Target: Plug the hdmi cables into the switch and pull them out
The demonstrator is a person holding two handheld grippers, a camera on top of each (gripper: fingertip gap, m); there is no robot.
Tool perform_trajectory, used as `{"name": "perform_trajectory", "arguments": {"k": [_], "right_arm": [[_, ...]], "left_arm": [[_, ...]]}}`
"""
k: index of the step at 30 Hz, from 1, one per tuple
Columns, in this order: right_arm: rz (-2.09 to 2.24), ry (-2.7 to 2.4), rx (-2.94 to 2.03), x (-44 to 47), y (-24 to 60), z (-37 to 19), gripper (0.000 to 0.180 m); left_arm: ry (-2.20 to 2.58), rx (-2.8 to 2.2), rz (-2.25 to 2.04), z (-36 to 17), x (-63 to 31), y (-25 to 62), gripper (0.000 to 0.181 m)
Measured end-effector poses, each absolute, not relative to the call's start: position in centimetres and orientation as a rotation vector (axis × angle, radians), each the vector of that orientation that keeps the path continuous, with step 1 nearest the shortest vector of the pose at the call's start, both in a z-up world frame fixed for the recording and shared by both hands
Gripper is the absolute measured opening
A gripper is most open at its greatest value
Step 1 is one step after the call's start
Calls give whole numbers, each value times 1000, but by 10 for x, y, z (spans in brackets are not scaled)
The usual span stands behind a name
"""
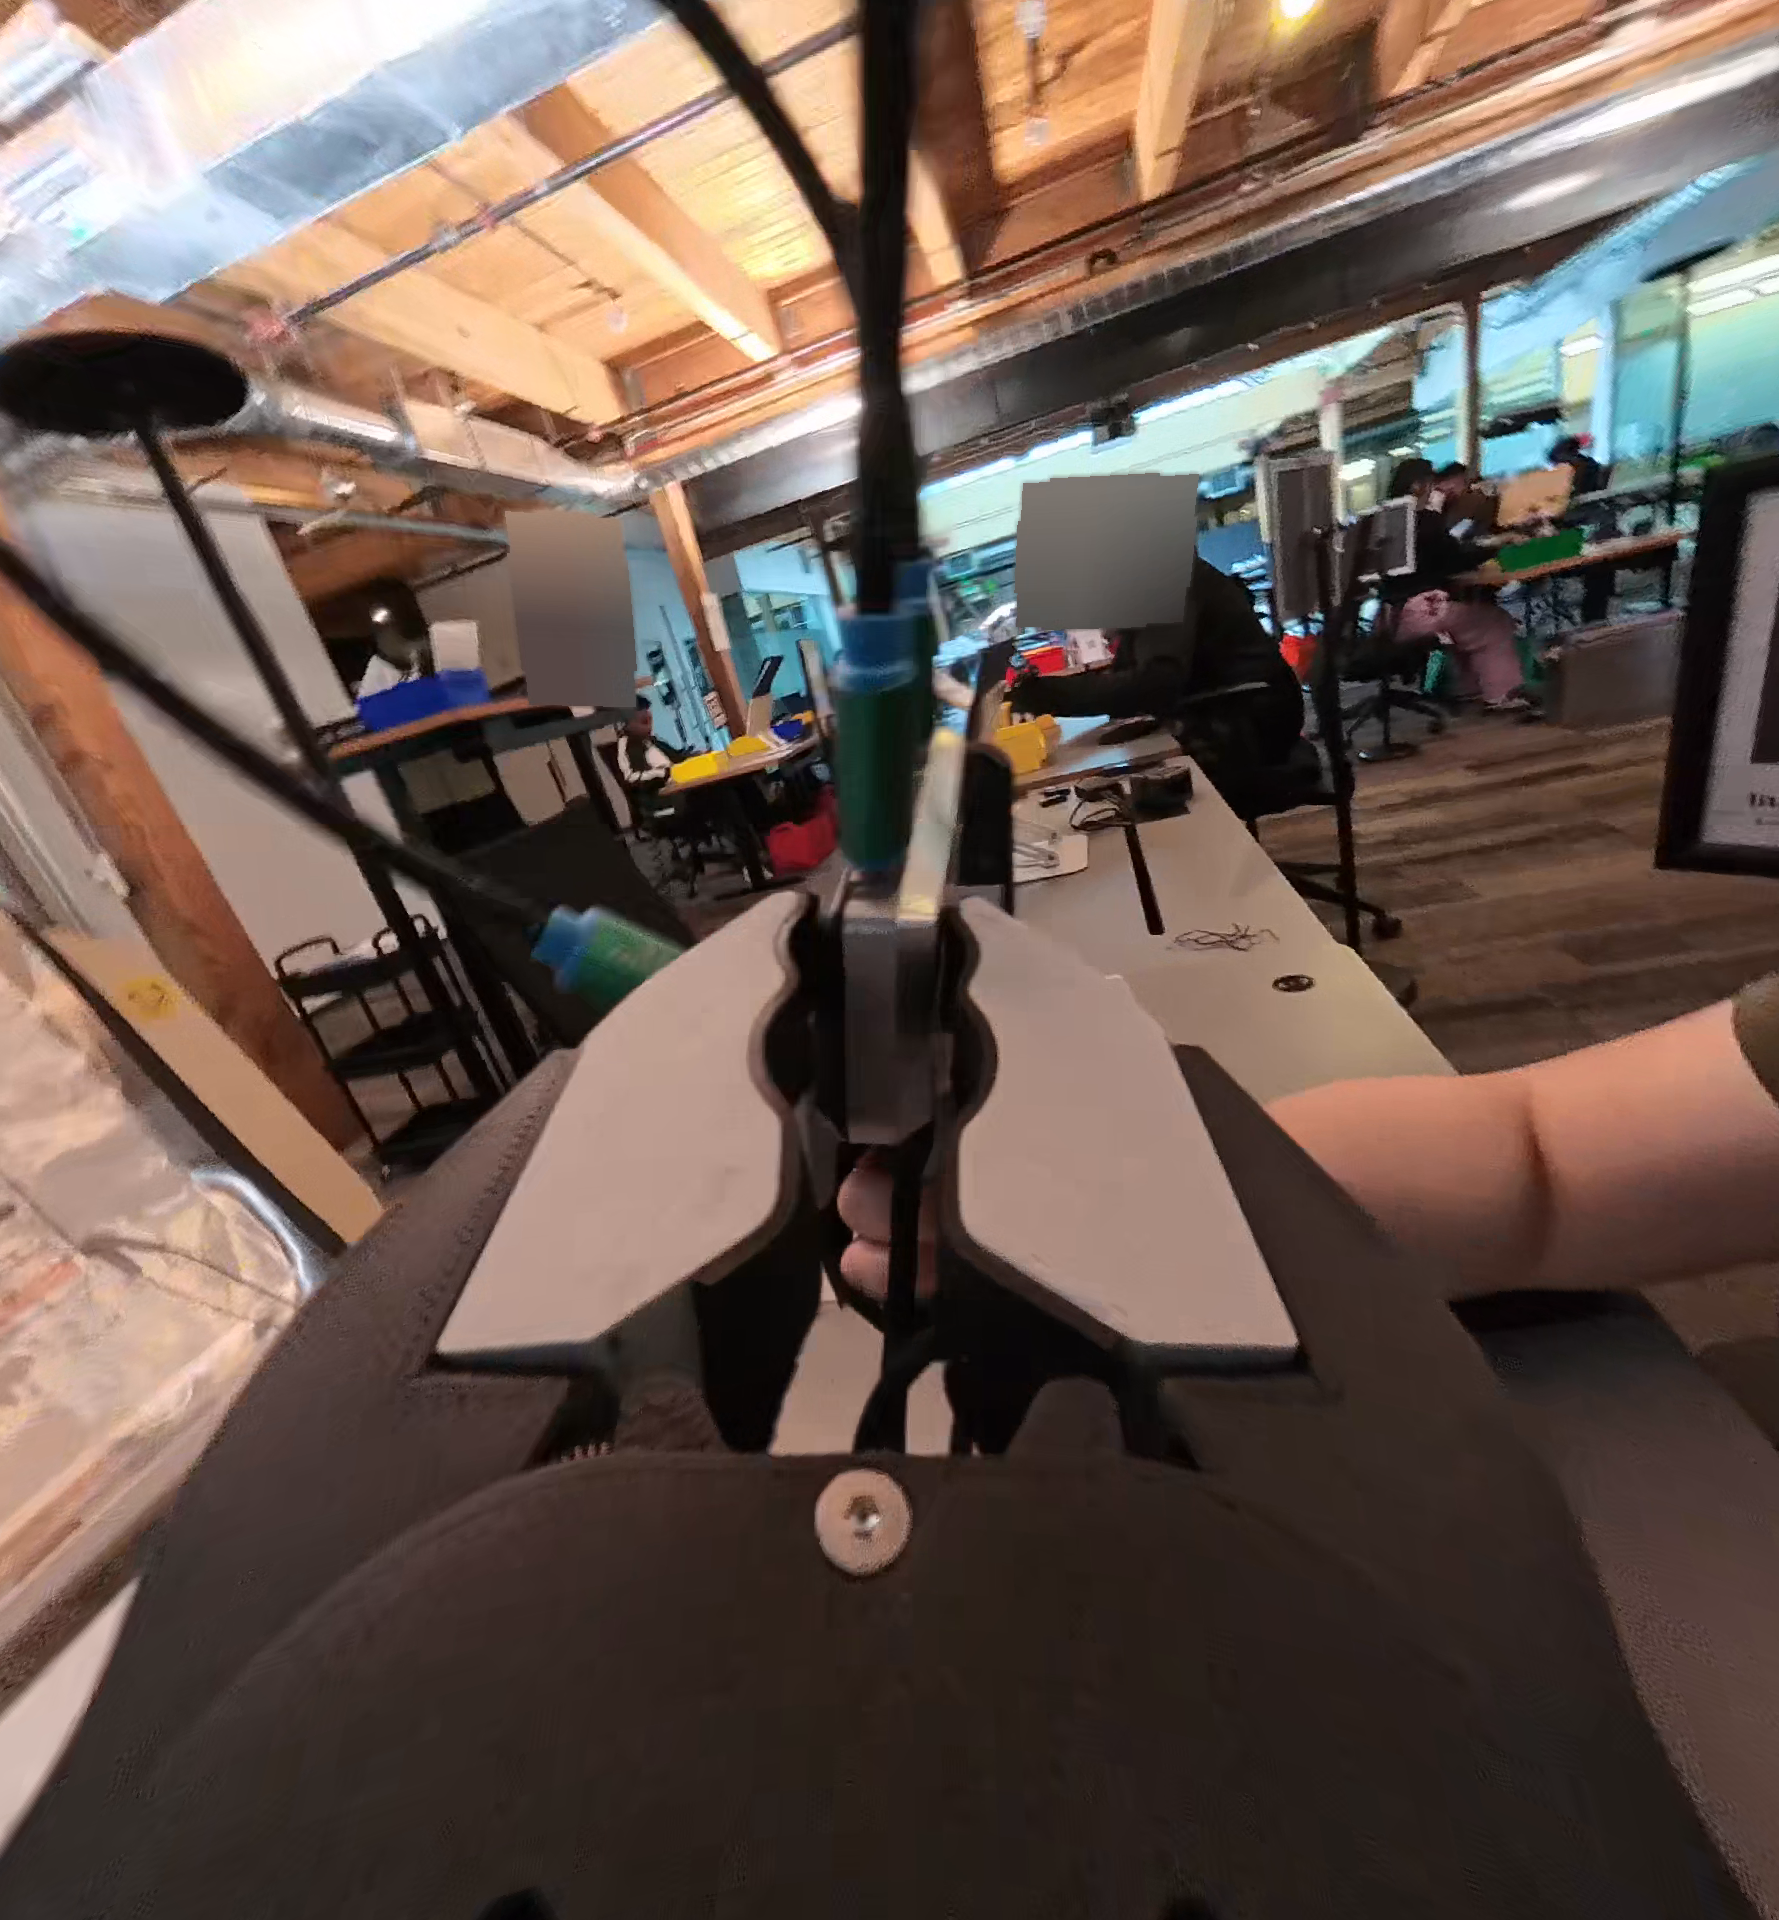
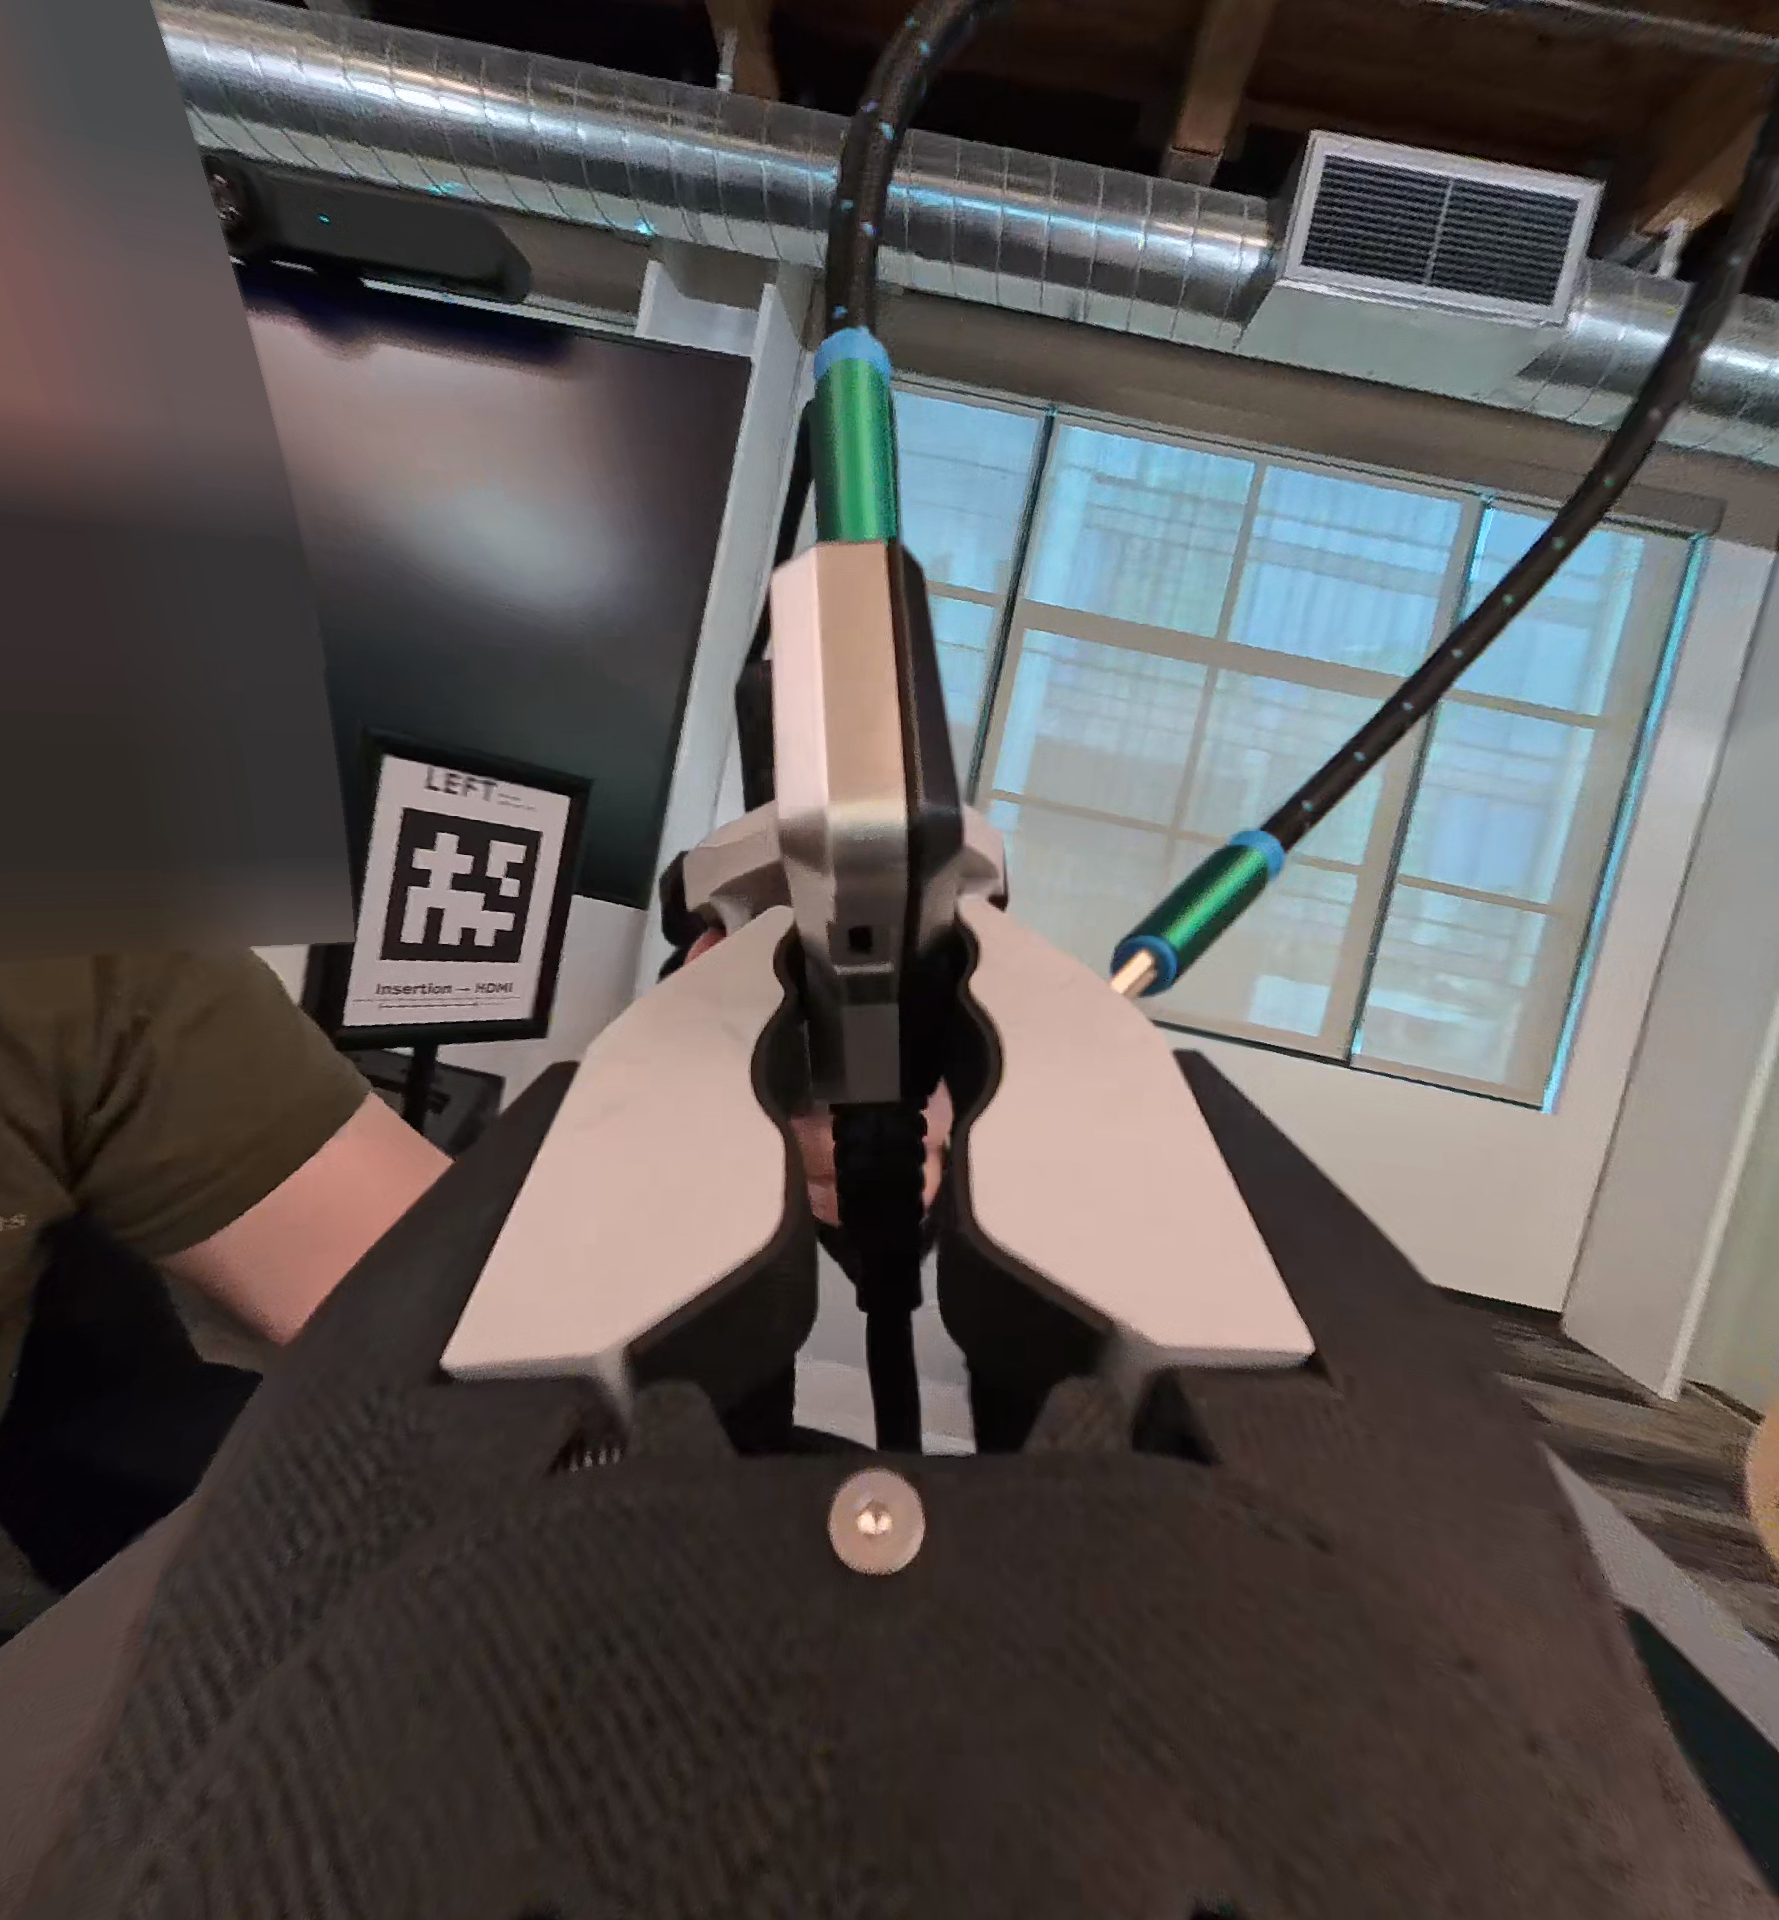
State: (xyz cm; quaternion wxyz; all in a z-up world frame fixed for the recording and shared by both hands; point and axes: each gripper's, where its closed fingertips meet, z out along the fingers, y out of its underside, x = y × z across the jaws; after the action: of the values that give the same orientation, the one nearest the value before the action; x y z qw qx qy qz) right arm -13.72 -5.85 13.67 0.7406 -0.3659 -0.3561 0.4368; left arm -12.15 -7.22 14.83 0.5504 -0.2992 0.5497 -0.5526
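My left gripper [image 1: 885, 935] is shut on a grey metal HDMI switch [image 1: 890, 1023], seen edge-on. A green plug with blue collars [image 1: 869, 769] sits in the switch's top end, and its black cable [image 1: 880, 416] runs upward. A second green plug [image 1: 604, 951] hangs free at the left. My right gripper [image 2: 869, 935] is shut on the same silver switch [image 2: 838, 717]. One green plug [image 2: 854, 457] is seated in its top. Another green plug [image 2: 1197, 914] hangs free at the right with its gold tip bare. The switch's own black lead [image 2: 880, 1195] runs down between my fingers.
A framed marker sign [image 2: 459, 894] stands at the left, another [image 1: 1768, 675] at the right edge. A long grey table [image 1: 1228, 935] stretches ahead, with seated people and desks beyond. The person's forearm [image 1: 1487, 1174] crosses at the right. A black floor lamp [image 1: 116, 379] stands at the left.
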Motion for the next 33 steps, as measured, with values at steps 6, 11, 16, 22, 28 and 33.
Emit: {"name": "perform_trajectory", "arguments": {"k": [6,11,16,22,28,33], "right_arm": [[858,-733,-936,-124,-32,123,39],[746,-774,-965,-102,-40,135,36],[695,-962,-1050,-102,-52,118,26],[593,-1110,-1016,-109,-67,114,22],[669,-1083,-818,-110,-82,126,22],[826,-1033,-731,-113,-89,132,21]], "left_arm": [[1366,-754,-1061,133,-117,-52,19],[1423,-730,-950,127,-119,-49,19],[1500,-699,-946,117,-115,-60,19],[1548,-676,-992,116,-117,-73,19],[1509,-659,-1032,122,-118,-77,31],[1539,-650,-1066,113,-110,-85,32]]}}
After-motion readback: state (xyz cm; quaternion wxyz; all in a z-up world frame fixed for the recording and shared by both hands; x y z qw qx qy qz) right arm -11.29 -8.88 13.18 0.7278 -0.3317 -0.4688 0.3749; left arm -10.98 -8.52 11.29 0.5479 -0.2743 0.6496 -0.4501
